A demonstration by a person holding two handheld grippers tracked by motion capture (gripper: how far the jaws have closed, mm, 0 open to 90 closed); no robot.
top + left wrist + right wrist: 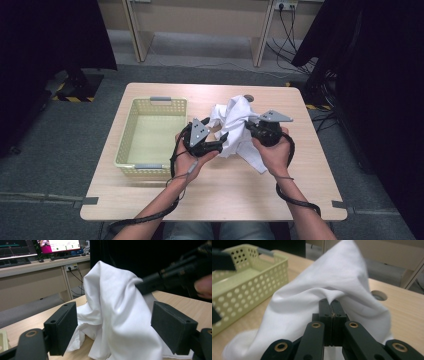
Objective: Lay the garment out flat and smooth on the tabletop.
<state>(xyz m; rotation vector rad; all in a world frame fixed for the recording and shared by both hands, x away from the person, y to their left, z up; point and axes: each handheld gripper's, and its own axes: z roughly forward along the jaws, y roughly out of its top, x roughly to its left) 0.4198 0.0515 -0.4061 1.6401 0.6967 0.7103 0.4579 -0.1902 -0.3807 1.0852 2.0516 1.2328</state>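
While the white cloth (235,127) stands bunched up off the bench (220,190) | right tongs (331,305) pinched tight on a fold near its top, lifting it into a peak | left tongs (113,327) spread wide, cloth hanging between them, pads not pressing | yellow basket (127,145) just left of the left tongs.
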